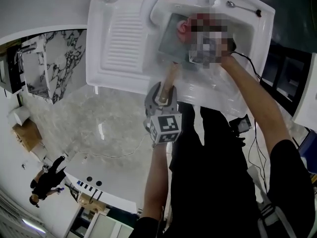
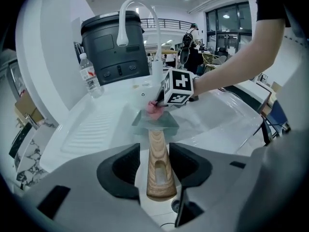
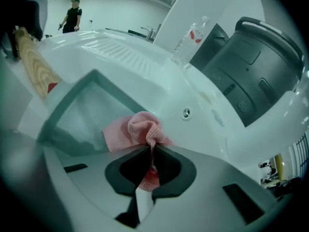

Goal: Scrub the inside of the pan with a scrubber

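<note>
Left gripper (image 2: 154, 151): jaws stand apart on either side of the wooden handle (image 2: 158, 168); the handle lies between the pads, and a narrow gap shows at the left pad, so the pads are not clamped on it; in the head view this gripper sits at the near edge of the sink (image 1: 257, 29), with its marker cube toward the person. Pan (image 2: 157, 122): square, grey, shallow; it lies inside the sink basin with its handle projecting over the near rim toward the left gripper. Right gripper (image 3: 150, 153): jaws closed together on the scrubber (image 3: 137, 129), a pink mesh cloth; a fold of the cloth is pinched between the pads and the rest bunches out beyond the tips. Scrubber position: at the pan edge farthest from the handle, over the pan's inside; whether it presses on the pan floor cannot be told. In the head view the right gripper is covered by a mosaic patch; only the right forearm (image 1: 257, 103) reaching to the basin shows. Beside the basin on the left lies the ribbed drainboard (image 1: 121, 38). Beyond the sink stand a white faucet (image 2: 133, 18), a clear plastic bottle (image 2: 90, 76) and a dark grey container (image 2: 116, 47).
</note>
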